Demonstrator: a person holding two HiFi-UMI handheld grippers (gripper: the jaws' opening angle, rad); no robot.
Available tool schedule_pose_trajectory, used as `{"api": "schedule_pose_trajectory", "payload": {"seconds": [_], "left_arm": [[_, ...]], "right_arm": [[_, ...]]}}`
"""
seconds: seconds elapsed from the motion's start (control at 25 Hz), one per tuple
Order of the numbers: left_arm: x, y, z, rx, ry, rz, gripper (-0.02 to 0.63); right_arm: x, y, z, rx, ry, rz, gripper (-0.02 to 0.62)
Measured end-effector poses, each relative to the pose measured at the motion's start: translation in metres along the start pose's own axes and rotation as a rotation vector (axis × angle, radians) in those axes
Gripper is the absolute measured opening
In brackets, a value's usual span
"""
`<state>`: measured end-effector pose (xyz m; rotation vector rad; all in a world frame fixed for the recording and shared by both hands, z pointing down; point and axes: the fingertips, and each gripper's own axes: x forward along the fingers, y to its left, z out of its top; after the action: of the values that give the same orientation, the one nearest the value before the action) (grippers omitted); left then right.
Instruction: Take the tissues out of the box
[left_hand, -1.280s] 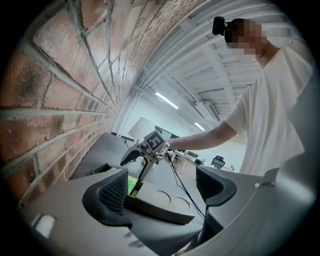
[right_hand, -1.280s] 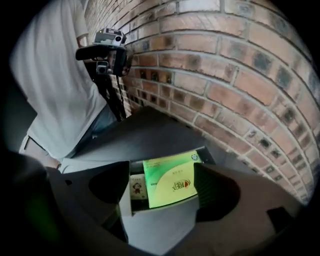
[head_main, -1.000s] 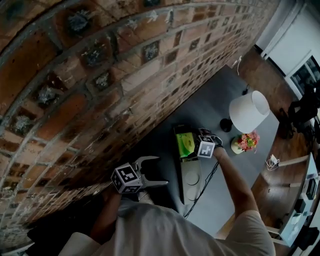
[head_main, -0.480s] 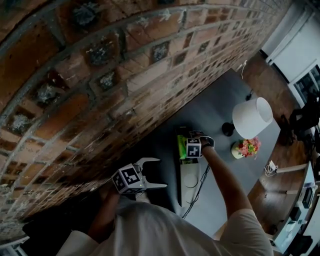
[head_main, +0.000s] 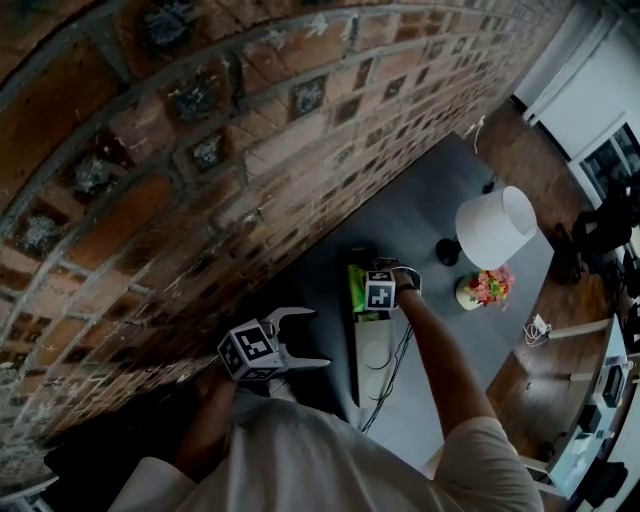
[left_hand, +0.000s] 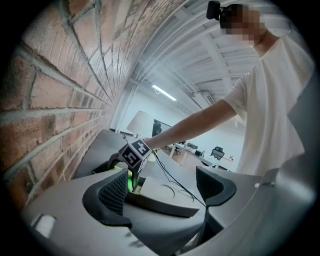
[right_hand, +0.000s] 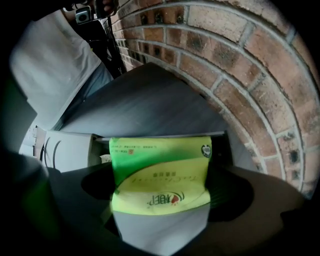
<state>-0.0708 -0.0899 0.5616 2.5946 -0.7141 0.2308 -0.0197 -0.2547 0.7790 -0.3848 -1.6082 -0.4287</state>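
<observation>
Head view, lamp (head_main: 497, 226), flowers (head_main: 487, 285) near tissues (head_main: 357, 288) (brick wall (head_main: 200, 150))

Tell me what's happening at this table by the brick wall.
A person works with a gripper in each hand. The right gripper is closed on a green tissue pack at the open end of the box on the dark table. The left gripper is open and empty, short of the box.

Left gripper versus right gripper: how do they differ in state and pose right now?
The left gripper has its jaws wide apart, gripping nothing; the right gripper is closed on the green tissue pack. The left gripper is held close to the person's body, while the right gripper is on an outstretched arm, farther along the table. Both carry a marker cube.
</observation>
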Motion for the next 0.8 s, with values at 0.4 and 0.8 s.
{"api": "schedule_pose_trajectory", "payload": {"seconds": [0.4,0.8], "left_arm": [[0.002,-0.011,0.015,0.010,-0.050,-0.038,0.408],[0.051,-0.038,0.053,0.142,-0.037,-0.145,0.408]], "right_arm": [[-0.062,0.009,-0.006,0.138,-0.129,-0.162,0.532],[-0.230,0.022,-0.043,0.644,-0.681,-0.652,0.535]]}}
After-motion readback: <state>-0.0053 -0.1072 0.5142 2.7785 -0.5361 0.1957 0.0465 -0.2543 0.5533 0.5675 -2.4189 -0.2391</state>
